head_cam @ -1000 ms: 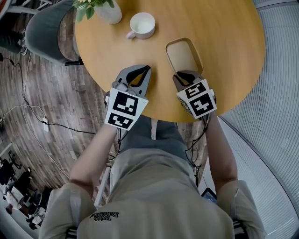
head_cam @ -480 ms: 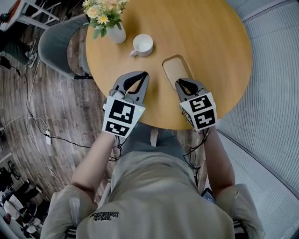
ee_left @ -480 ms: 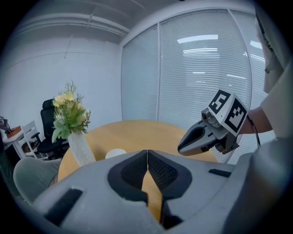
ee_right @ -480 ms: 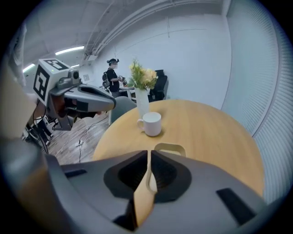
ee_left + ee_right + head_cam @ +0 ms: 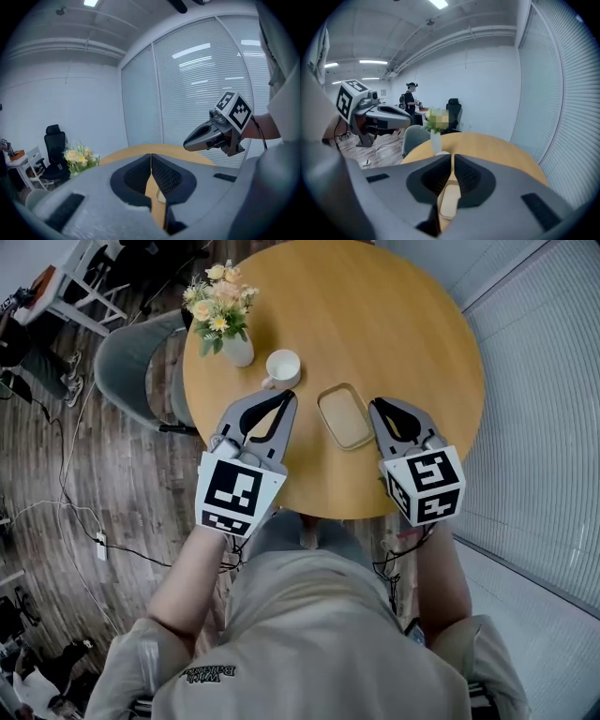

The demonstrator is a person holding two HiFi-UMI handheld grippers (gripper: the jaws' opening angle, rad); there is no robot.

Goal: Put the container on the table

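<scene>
Head view: a pale beige, shallow, rounded-rectangular container lies flat on the round light-wood table. It sits toward the near edge, between the two grippers, and neither is gripping it. Left gripper hangs over the near-left part of the tabletop, marker cube toward the person. Right gripper hangs just right of the container. Left gripper view: jaws pressed together tip to tip, nothing between them. Right gripper view: jaws closed to a hairline slit, empty, with the container visible below through the opening behind the tips. A white ceramic cup stands just beyond the left gripper's tip. Behind the cup, a white vase of pale flowers stands at the table's left rim. A grey upholstered chair sits beside the table on the dark plank floor.
</scene>
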